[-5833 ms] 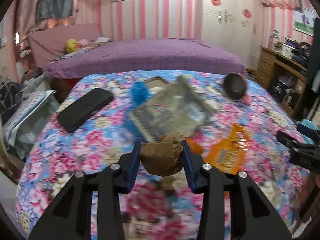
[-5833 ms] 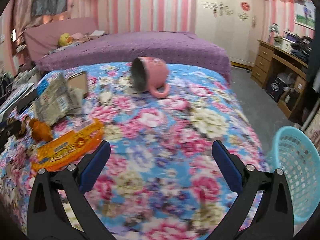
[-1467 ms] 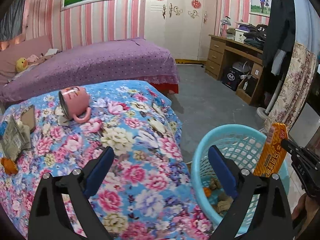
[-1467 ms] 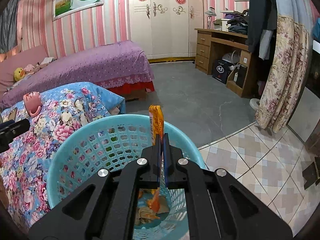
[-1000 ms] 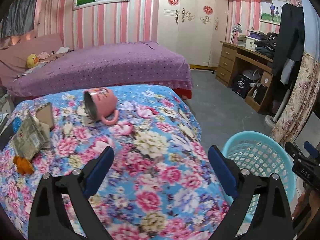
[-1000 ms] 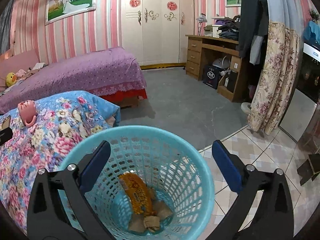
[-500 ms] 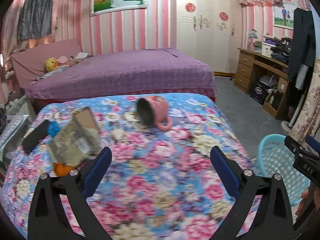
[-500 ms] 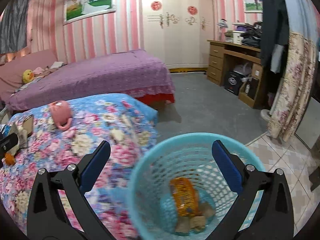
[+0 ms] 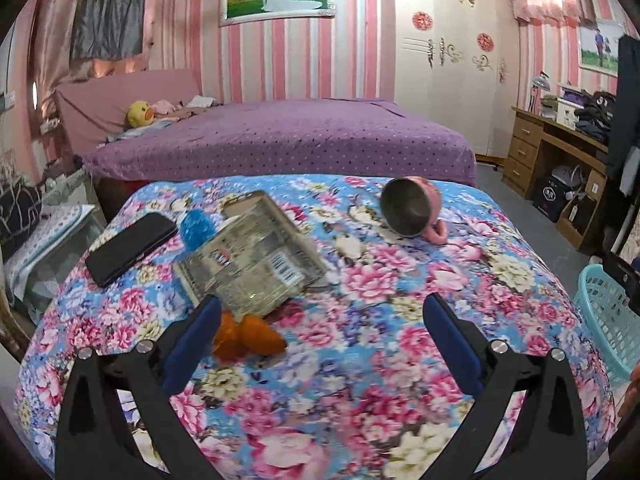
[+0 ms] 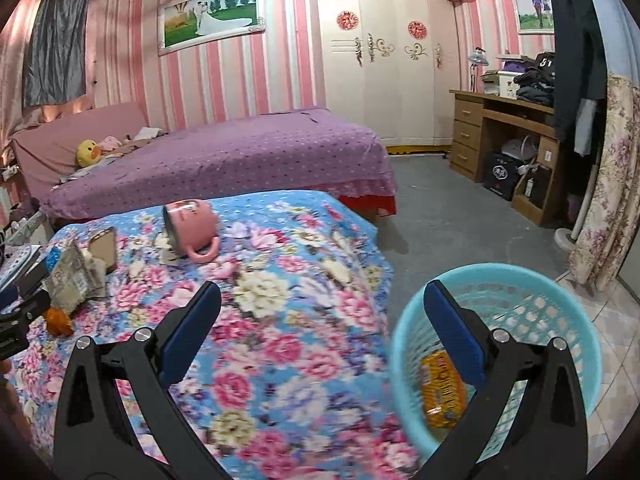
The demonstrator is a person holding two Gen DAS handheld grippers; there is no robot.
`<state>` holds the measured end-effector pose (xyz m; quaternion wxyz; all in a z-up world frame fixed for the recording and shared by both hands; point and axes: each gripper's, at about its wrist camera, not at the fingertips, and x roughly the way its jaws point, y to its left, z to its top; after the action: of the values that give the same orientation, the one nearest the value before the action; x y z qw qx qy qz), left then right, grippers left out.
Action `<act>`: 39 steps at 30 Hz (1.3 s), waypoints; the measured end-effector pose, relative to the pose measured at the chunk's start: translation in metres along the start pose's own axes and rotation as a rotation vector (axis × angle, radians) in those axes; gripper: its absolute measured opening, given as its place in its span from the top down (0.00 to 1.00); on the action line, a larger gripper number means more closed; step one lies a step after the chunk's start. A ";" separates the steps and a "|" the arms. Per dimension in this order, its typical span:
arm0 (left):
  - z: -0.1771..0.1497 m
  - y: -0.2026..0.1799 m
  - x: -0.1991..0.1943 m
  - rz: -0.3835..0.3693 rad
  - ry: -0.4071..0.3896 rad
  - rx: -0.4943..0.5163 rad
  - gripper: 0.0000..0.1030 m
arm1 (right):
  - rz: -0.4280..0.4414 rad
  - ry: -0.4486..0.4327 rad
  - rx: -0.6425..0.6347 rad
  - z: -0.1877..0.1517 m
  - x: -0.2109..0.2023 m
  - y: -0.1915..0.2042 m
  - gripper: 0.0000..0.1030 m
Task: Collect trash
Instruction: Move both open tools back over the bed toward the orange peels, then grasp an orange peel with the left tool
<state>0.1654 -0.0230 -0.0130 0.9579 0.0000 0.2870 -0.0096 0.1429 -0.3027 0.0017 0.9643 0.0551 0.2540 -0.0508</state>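
Since a second ago we have swung both views from the basket back toward the flowered bed. In the left view, our left hand-held gripper (image 9: pixel 318 314) has just been opening and stands wide with nothing between its fingers, above the orange scrap (image 9: pixel 250 336) and the barcoded packet (image 9: pixel 252 266), whose print we cannot read. In the right view, our right hand-held gripper (image 10: pixel 320 310) gapes empty; the orange wrapper (image 10: pixel 442 390) lies in the basket (image 10: pixel 520 280).

The floral cloth bedspread (image 9: pixel 360 360) looks soft and matt; the turquoise latticed plastic basket (image 10: pixel 532 292) is smooth; the orange foil wrapper (image 10: pixel 442 390) is glossy.

No readable text — packet (image 9: pixel 256 264) print blurred
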 end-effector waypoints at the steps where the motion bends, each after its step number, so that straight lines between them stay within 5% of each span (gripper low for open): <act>1: -0.001 0.005 0.003 0.002 0.009 -0.007 0.04 | 0.009 0.003 0.005 -0.002 0.001 0.005 0.04; 11: -0.018 0.042 0.013 0.048 0.058 0.030 0.04 | 0.019 0.033 -0.039 -0.010 0.018 0.034 0.04; 22: -0.026 0.082 0.035 0.008 0.167 -0.023 0.05 | -0.010 0.064 -0.073 -0.018 0.038 0.052 0.04; 26: -0.024 0.089 0.037 0.061 0.165 0.007 0.05 | -0.023 0.077 -0.082 -0.019 0.043 0.053 0.04; 33: -0.026 0.110 0.047 0.029 0.199 -0.093 0.06 | -0.031 0.110 -0.051 -0.020 0.050 0.048 0.04; 39: -0.029 0.096 0.059 -0.026 0.236 -0.050 0.34 | -0.041 0.117 -0.104 -0.023 0.050 0.055 0.04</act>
<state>0.2004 0.0717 -0.0701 0.9169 -0.0267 0.3979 -0.0146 0.1819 -0.2492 -0.0383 0.9481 0.0023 0.3133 -0.0541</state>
